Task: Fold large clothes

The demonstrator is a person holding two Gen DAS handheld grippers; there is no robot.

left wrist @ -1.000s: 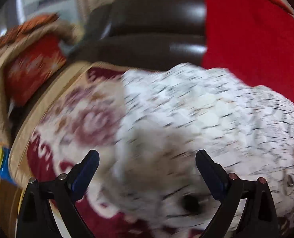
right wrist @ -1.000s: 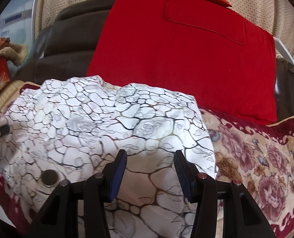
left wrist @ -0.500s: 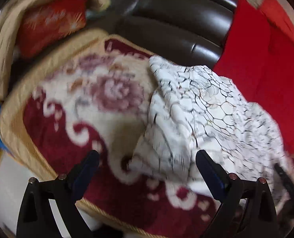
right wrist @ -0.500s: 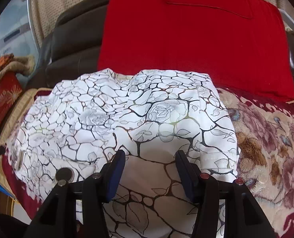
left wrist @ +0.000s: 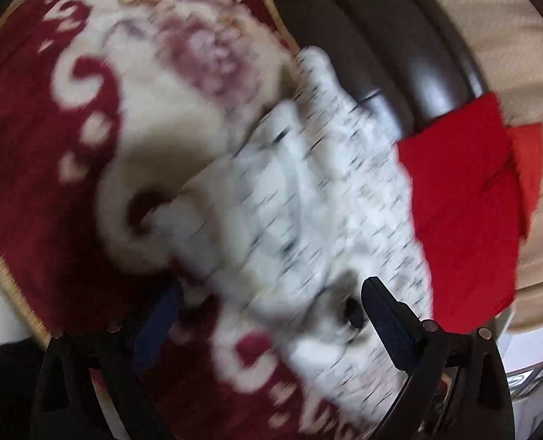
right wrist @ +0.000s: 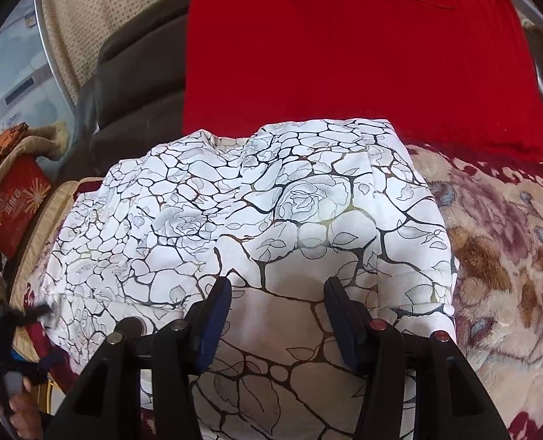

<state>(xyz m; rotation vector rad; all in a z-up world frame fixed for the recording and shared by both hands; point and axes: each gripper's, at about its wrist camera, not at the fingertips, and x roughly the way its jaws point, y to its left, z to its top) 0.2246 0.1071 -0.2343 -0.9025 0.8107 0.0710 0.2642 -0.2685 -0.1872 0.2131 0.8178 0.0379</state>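
Observation:
A white garment (right wrist: 271,212) with a black crackle and rose print lies bunched on the sofa seat, a dark round button (right wrist: 132,326) near its front left. My right gripper (right wrist: 277,286) hovers over its near middle, jaws about half apart, with nothing pinched between the pads. The left wrist view is blurred and rolled over. It shows the same garment (left wrist: 308,201) ahead. My left gripper (left wrist: 271,293) stands wide open at the garment's near edge, gripping nothing.
A red and cream floral blanket (right wrist: 502,238) covers the seat. A red cloth (right wrist: 363,55) drapes the dark sofa back (right wrist: 139,84). A red and orange cushion pile (right wrist: 11,198) sits at the left. A hand (right wrist: 22,414) shows at the lower left edge.
The left view has rolled strongly and sunk toward the garment's left edge, and is now blurred. The right view has tipped slightly downward; its jaws stay at about the same width.

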